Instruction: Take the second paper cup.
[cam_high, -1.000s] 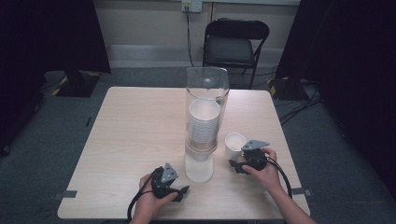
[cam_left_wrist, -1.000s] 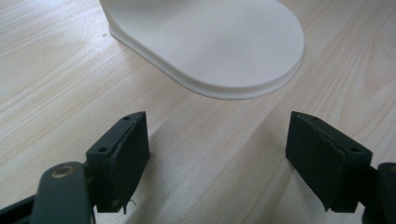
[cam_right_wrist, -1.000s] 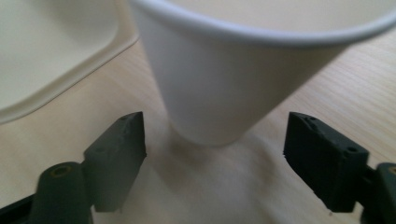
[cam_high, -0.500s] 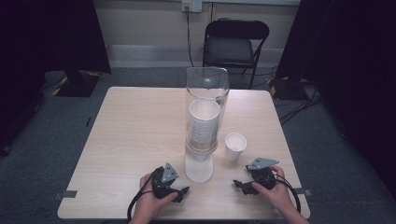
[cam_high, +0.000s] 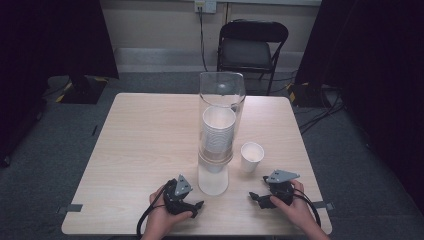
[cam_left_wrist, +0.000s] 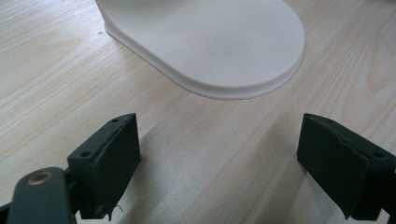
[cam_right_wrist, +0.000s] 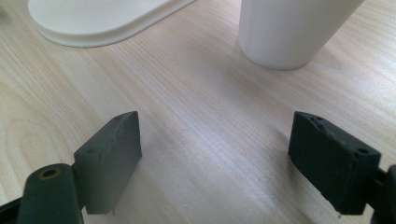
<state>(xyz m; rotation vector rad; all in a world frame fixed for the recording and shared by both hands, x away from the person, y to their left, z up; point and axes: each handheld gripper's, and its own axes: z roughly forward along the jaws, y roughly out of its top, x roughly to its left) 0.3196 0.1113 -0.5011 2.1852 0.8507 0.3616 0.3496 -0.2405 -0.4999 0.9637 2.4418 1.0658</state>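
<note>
My black two-jaw right gripper, jaws spread and empty, should approach the small white paper cup level, straddling its wall squarely

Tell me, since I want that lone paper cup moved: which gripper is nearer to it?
Right. The right gripper sits just in front of the paper cup, jaws open. The left gripper lies across the tall cup dispenser, farther from the cup.
</note>
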